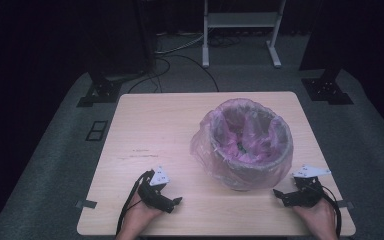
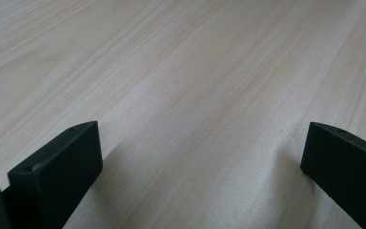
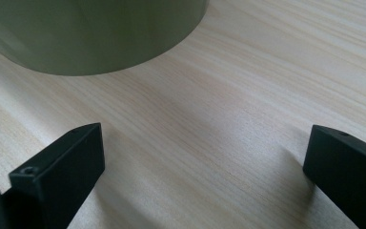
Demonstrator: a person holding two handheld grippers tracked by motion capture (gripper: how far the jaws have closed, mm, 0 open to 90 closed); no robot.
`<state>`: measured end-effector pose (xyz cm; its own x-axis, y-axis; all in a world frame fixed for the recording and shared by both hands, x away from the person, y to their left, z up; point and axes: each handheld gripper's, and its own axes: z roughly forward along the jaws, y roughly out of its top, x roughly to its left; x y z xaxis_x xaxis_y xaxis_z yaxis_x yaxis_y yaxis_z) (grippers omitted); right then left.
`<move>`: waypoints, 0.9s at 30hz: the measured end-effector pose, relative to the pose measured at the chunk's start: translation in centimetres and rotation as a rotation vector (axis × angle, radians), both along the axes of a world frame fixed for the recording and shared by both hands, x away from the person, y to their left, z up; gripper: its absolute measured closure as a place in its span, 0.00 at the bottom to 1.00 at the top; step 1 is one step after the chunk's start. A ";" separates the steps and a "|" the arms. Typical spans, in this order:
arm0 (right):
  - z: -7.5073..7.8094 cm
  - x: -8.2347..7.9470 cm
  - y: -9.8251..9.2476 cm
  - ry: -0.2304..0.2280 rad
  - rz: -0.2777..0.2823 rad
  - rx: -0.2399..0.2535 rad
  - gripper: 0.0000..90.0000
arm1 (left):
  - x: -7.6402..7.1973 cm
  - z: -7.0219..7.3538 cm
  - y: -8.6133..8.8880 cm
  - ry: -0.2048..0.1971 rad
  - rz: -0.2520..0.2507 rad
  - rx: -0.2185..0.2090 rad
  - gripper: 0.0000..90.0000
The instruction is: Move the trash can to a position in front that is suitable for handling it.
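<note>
Bin (image 1: 252,167), round and lined with crinkly translucent plastic, stands on pale-grained wooden table (image 1: 150,130).

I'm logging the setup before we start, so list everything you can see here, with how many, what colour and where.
bin: one, grey-green wall, right of the table's middle, between the two grippers and a little beyond them.
bin liner: one, clear pinkish plastic, inside the bin and folded out over its rim.
table: one, light wood, fills the middle of the high view.
white stand: one, on the floor beyond the table.
black stand bases: two, on the floor at the table's far corners.
left gripper: one, black, near edge of the table, jaws open over bare wood.
right gripper: one, black, near edge beside the bin, jaws open.
hands: two, holding the grippers.
</note>
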<state>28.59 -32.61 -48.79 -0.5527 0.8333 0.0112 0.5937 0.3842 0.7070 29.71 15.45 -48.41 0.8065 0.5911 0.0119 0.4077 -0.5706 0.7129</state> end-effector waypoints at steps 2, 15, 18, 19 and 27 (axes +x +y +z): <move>0.1 0.0 -0.1 0.007 0.003 0.006 0.00 | 0.0 0.0 0.0 0.000 -0.003 0.000 0.00; 1.1 -1.0 -0.6 0.006 0.022 0.028 0.00 | -0.1 0.0 0.3 0.000 -0.021 0.000 0.00; 1.4 -1.3 -0.4 0.007 0.025 0.021 0.00 | -0.1 0.0 0.4 0.000 -0.024 0.000 0.00; 1.6 -1.4 -0.5 0.005 0.026 0.020 0.00 | -0.1 0.0 0.4 0.000 -0.024 0.000 0.00; 2.6 -2.4 -1.0 -0.003 0.020 0.033 0.00 | -0.1 0.0 0.4 0.000 -0.026 0.000 0.00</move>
